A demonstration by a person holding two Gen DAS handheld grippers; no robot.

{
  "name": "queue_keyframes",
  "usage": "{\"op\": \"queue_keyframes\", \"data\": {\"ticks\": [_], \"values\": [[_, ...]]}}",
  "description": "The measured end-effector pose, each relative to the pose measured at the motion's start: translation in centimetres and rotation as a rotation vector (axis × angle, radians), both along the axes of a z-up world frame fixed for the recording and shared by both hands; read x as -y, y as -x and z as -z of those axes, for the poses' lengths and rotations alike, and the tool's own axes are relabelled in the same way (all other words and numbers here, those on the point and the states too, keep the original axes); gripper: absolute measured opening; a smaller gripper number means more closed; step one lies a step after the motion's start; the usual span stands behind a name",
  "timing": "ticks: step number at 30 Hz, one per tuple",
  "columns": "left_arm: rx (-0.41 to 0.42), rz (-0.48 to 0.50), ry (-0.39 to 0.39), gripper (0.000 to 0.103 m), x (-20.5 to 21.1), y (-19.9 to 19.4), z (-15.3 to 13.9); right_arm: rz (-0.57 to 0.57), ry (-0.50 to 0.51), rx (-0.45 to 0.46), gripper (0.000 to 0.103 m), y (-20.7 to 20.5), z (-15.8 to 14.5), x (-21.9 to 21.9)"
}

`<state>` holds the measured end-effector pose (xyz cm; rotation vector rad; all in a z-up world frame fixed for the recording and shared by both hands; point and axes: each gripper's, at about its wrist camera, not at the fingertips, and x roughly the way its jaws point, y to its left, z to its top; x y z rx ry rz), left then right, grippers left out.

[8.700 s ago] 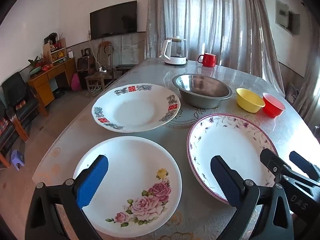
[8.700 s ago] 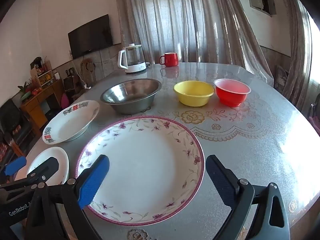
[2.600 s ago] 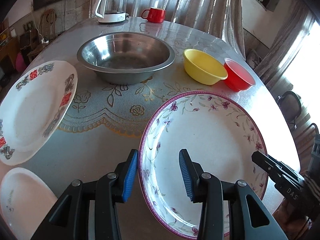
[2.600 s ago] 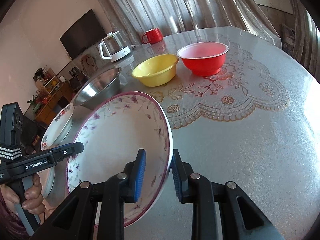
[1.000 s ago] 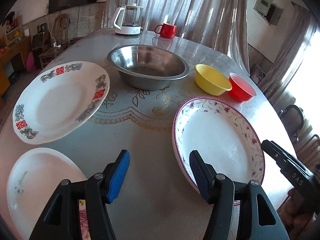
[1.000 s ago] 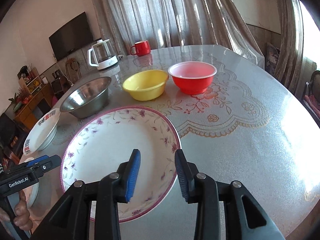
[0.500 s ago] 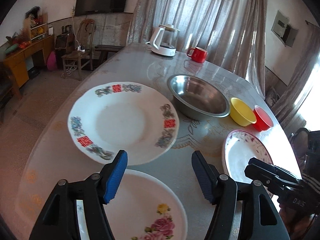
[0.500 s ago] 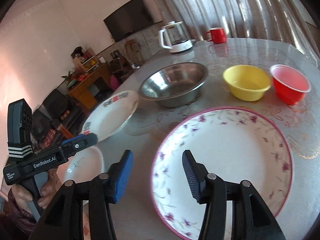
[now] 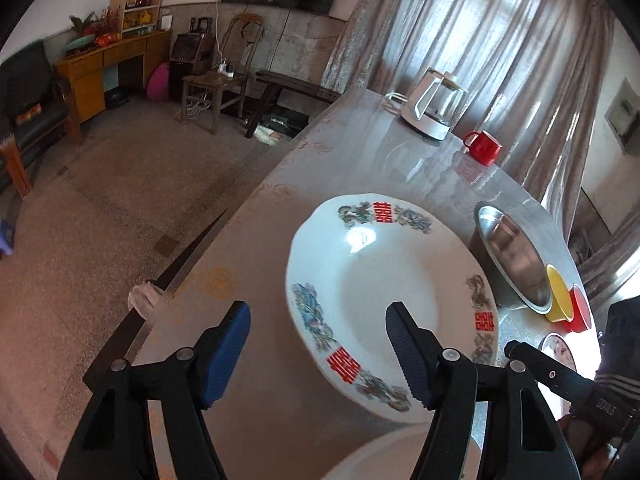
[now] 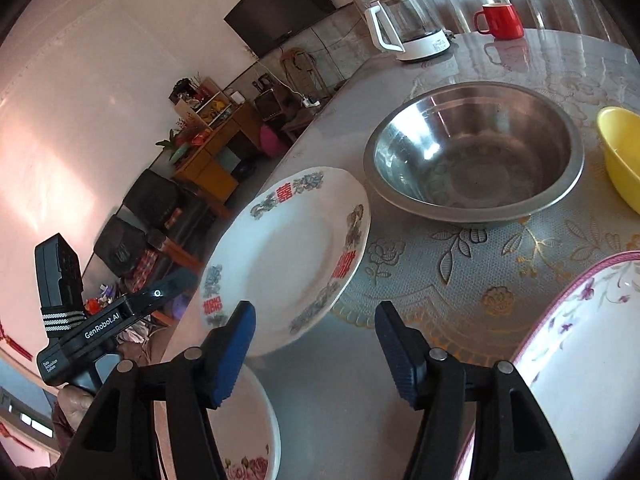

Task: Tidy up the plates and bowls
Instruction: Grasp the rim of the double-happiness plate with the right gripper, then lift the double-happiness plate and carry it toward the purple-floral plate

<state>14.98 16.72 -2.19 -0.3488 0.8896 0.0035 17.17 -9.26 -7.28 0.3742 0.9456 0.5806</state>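
A white plate with red characters [image 9: 392,300] lies on the table, and both grippers point at it. My left gripper [image 9: 316,312] is open over the plate's left rim, its jaws closing a little, pads clear of the plate. My right gripper [image 10: 312,312] is open and its jaws are opening; that plate's [image 10: 288,256] near rim lies just beyond its fingertips, untouched. A rose-patterned plate [image 10: 248,432] sits below, partly hidden by the fingers. A purple-rimmed plate [image 10: 580,360] lies at the right. Behind stand a steel bowl [image 10: 472,152] and a yellow bowl [image 10: 624,152].
A red bowl [image 9: 580,312] sits beyond the yellow one. A white kettle [image 10: 404,20] and a red mug [image 10: 500,20] stand at the far end. The table's left edge [image 9: 224,240] drops to the floor close to the plates.
Both grippers have swung left, away from the purple-rimmed plate and toward the plate with red characters. The right gripper's jaws have widened.
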Motion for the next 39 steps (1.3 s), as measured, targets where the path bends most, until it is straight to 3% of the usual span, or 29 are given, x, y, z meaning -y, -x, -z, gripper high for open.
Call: {"op": "queue_keyframes", "data": {"ticks": [4,7,11,14,17,24,27,39], "values": [[-0.014,0.004,0.049,0.063,-1.2,-1.6,1.1,0.004,-0.003,-0.025,0.063,-1.6,0.9,-0.9],[0.026,0.039,0.034,0.063,-0.9,-2.4,0.9,-0.006,-0.013,-0.037,0.063,-2.5,1.3,-1.8],[0.014,0.096,0.029,0.062,-0.3,-3.9,1.2,-0.027,-0.010,-0.041,0.062,-3.6,1.8,-3.0],[-0.008,0.116,-0.006,0.047,0.3,-5.1,1.4,-0.048,0.016,-0.037,0.053,-4.1,2.2,-4.1],[-0.013,0.112,-0.046,0.047,0.8,-5.2,1.3,-0.050,0.032,-0.043,0.043,-4.3,2.6,-4.5],[-0.031,0.128,-0.036,0.052,0.5,-5.8,1.7,-0.055,0.112,-0.009,0.037,-3.8,2.2,-4.9],[-0.059,0.125,-0.018,0.052,0.5,-6.5,2.3,-0.061,0.138,-0.002,0.036,-3.5,2.0,-4.9],[-0.103,0.133,-0.026,0.053,1.1,-7.6,2.6,-0.039,0.066,-0.031,0.037,-4.2,2.6,-3.9]]}}
